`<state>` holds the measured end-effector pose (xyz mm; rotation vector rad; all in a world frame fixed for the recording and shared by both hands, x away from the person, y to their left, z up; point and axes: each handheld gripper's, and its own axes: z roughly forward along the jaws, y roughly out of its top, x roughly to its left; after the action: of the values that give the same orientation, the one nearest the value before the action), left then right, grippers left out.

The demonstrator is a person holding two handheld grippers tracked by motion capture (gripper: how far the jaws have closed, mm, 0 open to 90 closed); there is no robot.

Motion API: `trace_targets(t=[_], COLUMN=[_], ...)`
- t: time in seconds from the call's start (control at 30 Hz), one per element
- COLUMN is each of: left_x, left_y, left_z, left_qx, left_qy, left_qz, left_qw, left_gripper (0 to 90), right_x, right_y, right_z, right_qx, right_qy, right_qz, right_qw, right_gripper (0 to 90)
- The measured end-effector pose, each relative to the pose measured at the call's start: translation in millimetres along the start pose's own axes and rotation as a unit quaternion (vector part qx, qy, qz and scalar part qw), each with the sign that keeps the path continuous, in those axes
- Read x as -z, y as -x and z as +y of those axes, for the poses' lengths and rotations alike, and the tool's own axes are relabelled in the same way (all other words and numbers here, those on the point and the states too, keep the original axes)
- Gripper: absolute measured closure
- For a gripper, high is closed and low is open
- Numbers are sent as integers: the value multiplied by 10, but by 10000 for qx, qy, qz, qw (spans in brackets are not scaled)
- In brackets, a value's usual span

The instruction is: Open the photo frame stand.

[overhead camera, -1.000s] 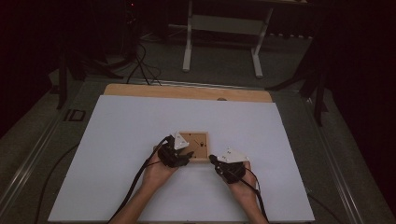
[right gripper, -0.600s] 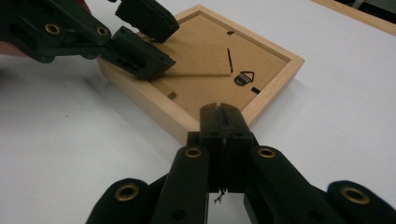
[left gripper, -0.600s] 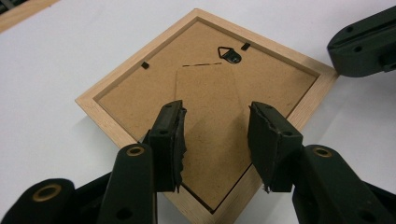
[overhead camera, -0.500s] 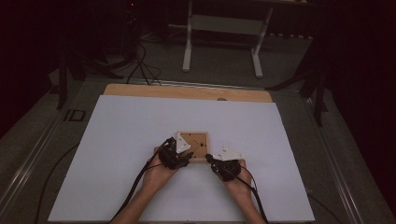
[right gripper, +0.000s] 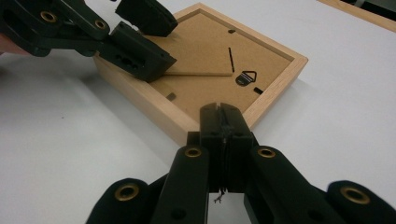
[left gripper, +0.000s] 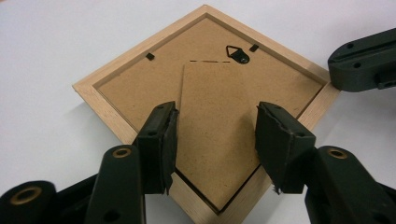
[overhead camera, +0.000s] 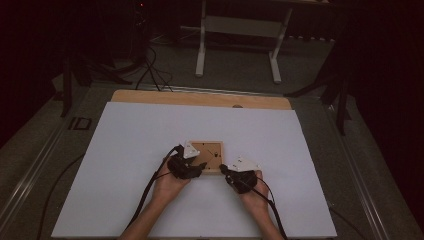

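Near the front edge of the white tabletop [overhead camera: 125, 150], the face-down picture frame [left gripper: 205, 107] lay steadied by the pressed-together right gripper [right gripper: 221, 114] while the left gripper [left gripper: 215, 140], spread and just opening, straddled its stand flap [left gripper: 215, 126], which probably needed pinching and lifting next.

A: What lies on the table?
B: A small wooden picture frame [overhead camera: 207, 155], face down (brown backboard up, with stand flap and black hanger), flat on the white sheet [overhead camera: 125, 150].

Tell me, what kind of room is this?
Probably a lab or workshop set up for filming hand work. A white table stands in a dark room, cables trail over the floor behind it, and a wooden picture frame lies face down on the table.
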<state>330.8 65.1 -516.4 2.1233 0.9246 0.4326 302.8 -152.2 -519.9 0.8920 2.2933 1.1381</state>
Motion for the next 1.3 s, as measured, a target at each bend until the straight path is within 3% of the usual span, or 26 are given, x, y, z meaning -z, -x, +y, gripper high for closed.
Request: trace_targets(t=[0.33,0.8,1.3], left_x=[4,49,74], left_y=[12,27,49], left_z=[22,163,218], left_qx=[-40,-101,-160], left_qy=[-76,-272,-220], left_qz=[58,104,178], left_qw=[9999,9995,9995], left_gripper=[513,515,511], right_x=[-5,-2,-2], right_y=[6,-9,-20], right_z=[-3,0,2], right_qx=[-67,74,94], right_qy=[18,-17,-22], right_qz=[21,-26,-48], right_qw=[10000,10000,9999], right_gripper=[898,900,900])
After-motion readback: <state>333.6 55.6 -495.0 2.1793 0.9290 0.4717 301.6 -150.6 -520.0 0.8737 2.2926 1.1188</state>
